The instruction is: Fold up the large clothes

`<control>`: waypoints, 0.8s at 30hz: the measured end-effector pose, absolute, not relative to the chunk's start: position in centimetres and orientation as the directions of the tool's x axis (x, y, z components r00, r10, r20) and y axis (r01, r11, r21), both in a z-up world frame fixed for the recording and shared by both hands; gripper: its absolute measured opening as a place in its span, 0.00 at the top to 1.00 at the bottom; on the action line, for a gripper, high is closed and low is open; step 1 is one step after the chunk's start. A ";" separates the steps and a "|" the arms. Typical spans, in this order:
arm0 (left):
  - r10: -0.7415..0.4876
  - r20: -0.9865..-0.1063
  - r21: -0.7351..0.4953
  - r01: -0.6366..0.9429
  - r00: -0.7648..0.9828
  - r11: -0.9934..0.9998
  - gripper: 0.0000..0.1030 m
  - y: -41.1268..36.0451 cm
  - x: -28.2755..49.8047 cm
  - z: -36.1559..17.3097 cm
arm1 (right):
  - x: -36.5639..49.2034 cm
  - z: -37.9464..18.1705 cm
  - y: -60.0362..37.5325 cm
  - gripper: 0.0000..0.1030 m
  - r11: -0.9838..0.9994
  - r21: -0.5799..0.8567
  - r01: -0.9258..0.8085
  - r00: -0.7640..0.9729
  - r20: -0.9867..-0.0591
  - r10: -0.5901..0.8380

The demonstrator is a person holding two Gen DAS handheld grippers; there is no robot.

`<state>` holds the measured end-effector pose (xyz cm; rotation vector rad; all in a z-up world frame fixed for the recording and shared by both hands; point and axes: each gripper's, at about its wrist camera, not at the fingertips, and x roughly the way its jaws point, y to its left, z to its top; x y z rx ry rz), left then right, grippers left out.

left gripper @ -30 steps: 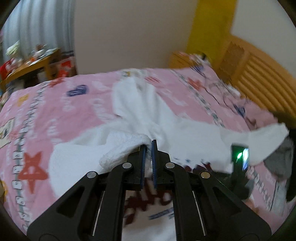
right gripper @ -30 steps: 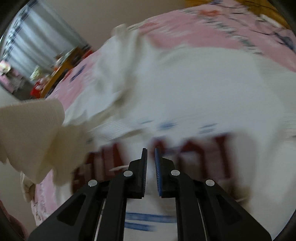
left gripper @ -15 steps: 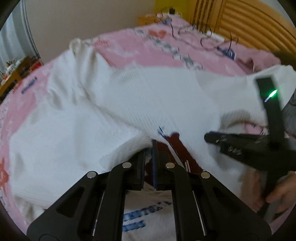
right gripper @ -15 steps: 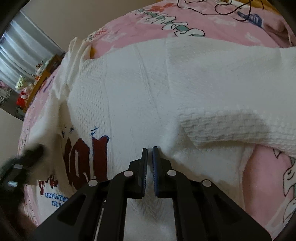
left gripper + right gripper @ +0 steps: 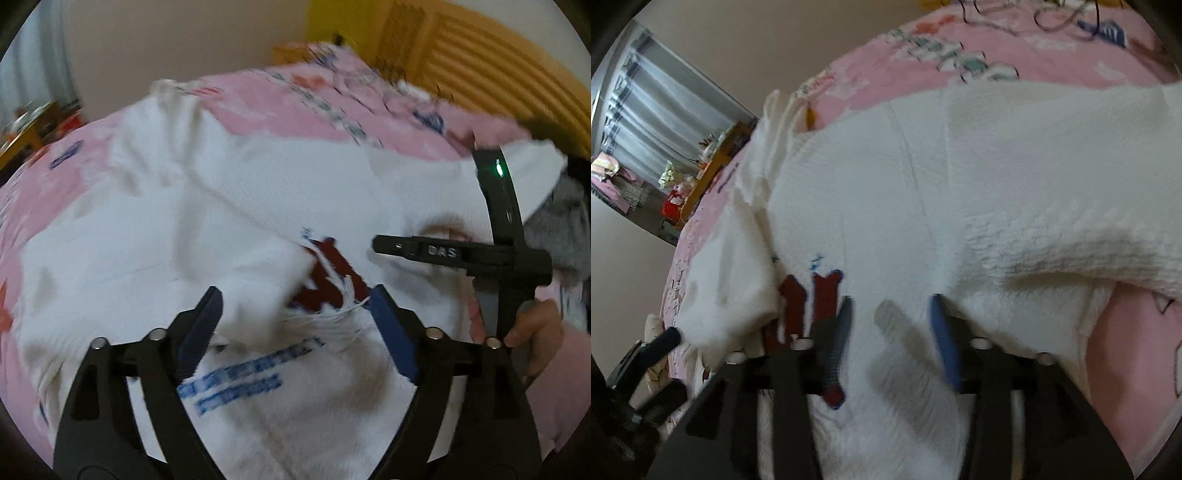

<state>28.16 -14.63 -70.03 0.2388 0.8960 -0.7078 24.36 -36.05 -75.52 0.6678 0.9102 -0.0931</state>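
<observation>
The left gripper is being held with its jaws spread wide, nothing pinched between the pads; they have just been opening, and the folded-over flap of the white sweater is lying loose between and just under the tips. The right gripper is likewise being carried with its jaws parted, less widely, having just been opening too; only flat knit is being seen between its blurred tips, and no cloth is being gripped by it.

Outward from the tips, the sweater is being shown spread across the pink bedspread, its body running away from both grippers toward the far edge of the bed. One sleeve is lying folded crosswise over the body, its long axis running roughly parallel to the near edge and trailing off toward the headboard side. The red and blue lettering is being left partly uncovered just ahead of the left tips.

The right gripper is judged to be the nearer one to that sleeve and to the headboard-side edge; the loose flap is lying directly under the left one.
</observation>
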 end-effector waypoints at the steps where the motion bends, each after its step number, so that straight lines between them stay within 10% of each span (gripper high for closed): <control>1: -0.458 -0.775 -0.101 0.630 0.436 0.770 0.18 -13.5 28.2 -69.5 | 24.4 -74.6 -35.5 0.45 0.810 0.491 0.322 0.638 -0.744 0.197; 16: -0.034 -0.845 0.032 0.114 0.533 0.993 0.11 5.5 39.4 -73.8 | 27.8 -70.6 -13.9 0.32 0.914 -0.109 -0.391 0.675 -0.709 0.205; 18: -0.048 -0.848 -0.001 0.090 0.527 0.996 0.11 6.4 38.7 -74.0 | 28.5 -73.5 -12.9 0.43 0.900 -0.219 -0.376 0.654 -0.751 0.091; 19: -0.051 -0.849 -0.004 0.091 0.526 0.996 0.11 6.9 38.3 -74.1 | 29.0 -75.0 -12.8 0.67 0.893 -0.277 -0.354 0.644 -0.765 0.019; 24: -0.043 -0.855 0.036 0.141 0.517 0.989 0.11 6.9 36.7 -75.3 | 29.5 -74.6 -15.2 0.83 0.944 -0.133 -0.301 0.615 -0.784 0.086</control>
